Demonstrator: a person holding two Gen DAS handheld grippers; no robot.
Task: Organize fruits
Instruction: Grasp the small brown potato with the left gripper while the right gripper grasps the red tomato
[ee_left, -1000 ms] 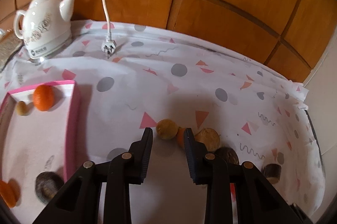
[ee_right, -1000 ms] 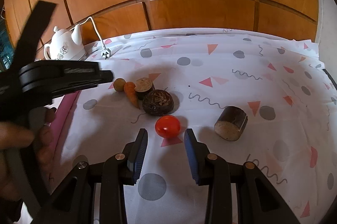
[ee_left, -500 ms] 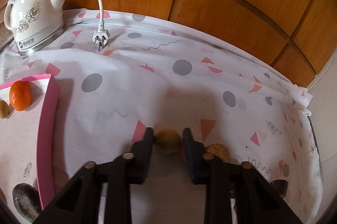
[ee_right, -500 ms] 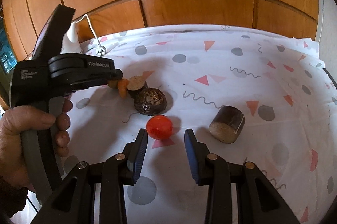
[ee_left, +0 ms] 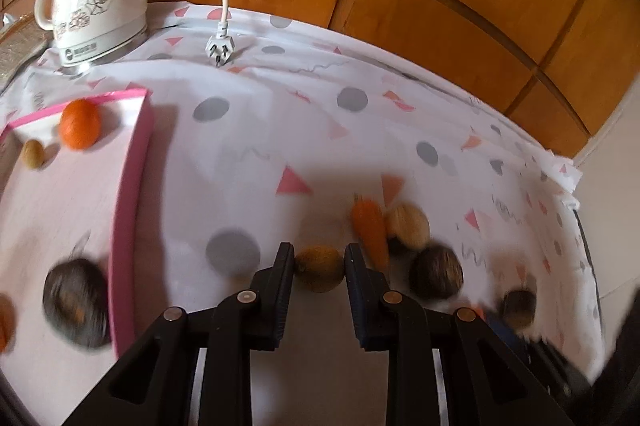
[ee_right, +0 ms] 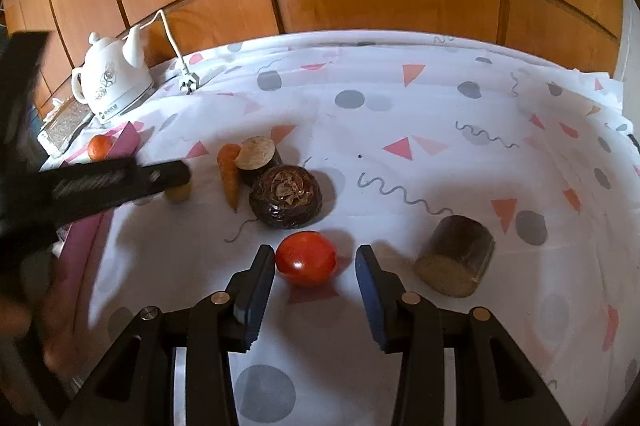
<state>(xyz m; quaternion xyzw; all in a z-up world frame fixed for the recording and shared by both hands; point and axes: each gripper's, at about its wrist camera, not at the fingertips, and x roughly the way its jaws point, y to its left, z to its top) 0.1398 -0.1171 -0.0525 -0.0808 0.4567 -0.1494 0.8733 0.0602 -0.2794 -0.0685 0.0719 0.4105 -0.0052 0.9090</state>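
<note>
My left gripper is shut on a small yellow-brown fruit, just left of a carrot. The right wrist view shows that same gripper with the fruit at its tip. A pink tray at the left holds an orange, a small tan fruit and a dark round one. My right gripper has its jaws opening on either side of a red tomato, which rests on the cloth; the right pad stands apart from it.
A dark wrinkled round fruit, a tan-topped stub and a brown cylinder piece lie on the patterned cloth. A white kettle and its loose plug stand at the back left by the wooden wall.
The left jaws closed on the small yellow-brown fruit and pulled it away from the carrot, toward the tray. The right jaws have spread wider and come closer around the tomato.
</note>
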